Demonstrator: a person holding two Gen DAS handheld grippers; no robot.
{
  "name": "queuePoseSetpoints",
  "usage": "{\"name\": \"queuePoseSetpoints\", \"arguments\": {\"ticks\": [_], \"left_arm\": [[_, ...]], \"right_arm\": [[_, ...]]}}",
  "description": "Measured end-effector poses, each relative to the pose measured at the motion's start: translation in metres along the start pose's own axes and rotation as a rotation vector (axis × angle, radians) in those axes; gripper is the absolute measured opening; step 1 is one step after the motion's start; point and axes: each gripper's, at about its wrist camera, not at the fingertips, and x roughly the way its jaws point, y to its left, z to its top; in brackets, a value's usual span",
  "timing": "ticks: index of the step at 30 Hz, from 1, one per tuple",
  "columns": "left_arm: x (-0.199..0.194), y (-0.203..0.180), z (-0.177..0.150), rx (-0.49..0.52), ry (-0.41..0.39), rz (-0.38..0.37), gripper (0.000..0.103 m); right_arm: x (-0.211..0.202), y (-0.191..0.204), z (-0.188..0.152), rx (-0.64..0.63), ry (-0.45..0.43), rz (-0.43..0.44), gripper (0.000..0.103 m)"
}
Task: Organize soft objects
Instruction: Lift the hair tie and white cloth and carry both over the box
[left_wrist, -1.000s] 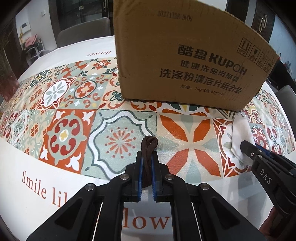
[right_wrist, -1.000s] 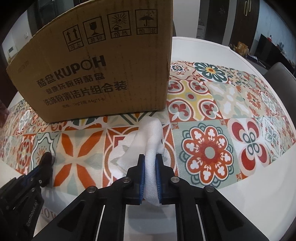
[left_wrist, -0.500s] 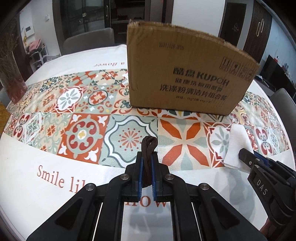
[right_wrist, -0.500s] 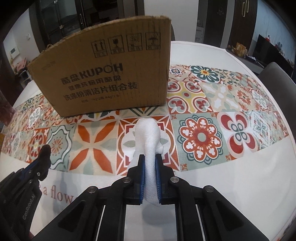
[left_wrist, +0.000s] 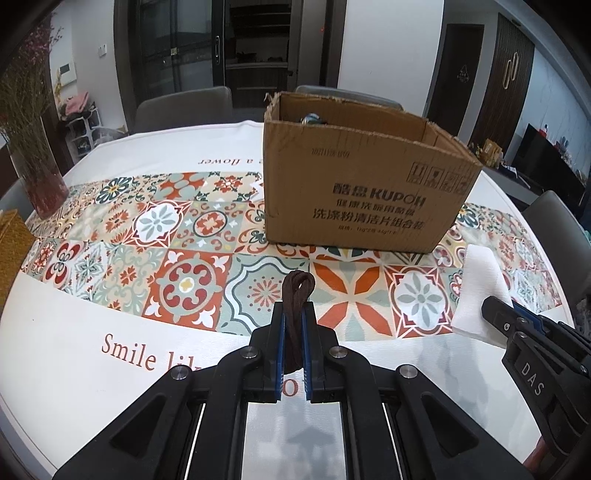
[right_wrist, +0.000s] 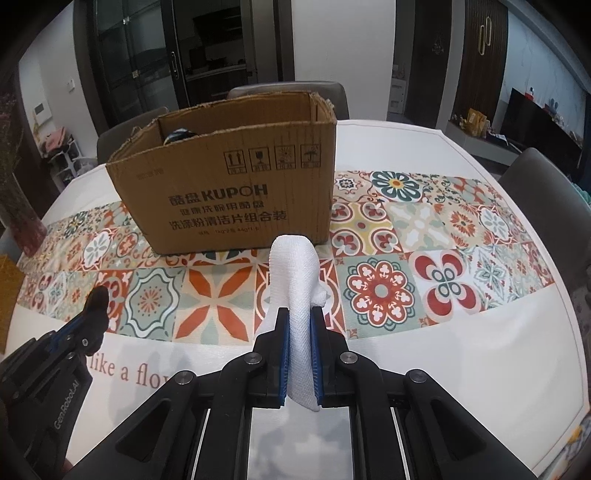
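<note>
Both grippers are being pulled back from the cardboard box (left_wrist: 365, 184); brown cord (left_wrist: 295, 295) is pinched in the left gripper (left_wrist: 293, 332), white cloth (right_wrist: 295, 280) in the right gripper (right_wrist: 300, 332).

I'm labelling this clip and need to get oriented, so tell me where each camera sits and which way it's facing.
Left wrist: rides the left gripper, facing across the patterned table at the cardboard box; its own fingers pinch a brown cord, with the right gripper at right.
Right wrist: rides the right gripper, facing the cardboard box; its fingers pinch a white cloth, with the left gripper at left.
Shared: box, tablecloth, each other's gripper.
</note>
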Motion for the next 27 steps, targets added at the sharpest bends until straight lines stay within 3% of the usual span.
{"name": "queuePoseSetpoints", "arguments": {"ticks": [13, 27], "left_arm": [[-0.023, -0.004, 0.013, 0.008, -0.047, -0.025, 0.009], [-0.035, -0.018, 0.05, 0.048, -0.085, -0.03, 0.009]], "right_arm": [[-0.031, 0.002, 0.008, -0.006, -0.058, 0.018, 0.012], [-0.047, -0.005, 0.041, 0.01, -0.107, 0.037, 0.012]]}}
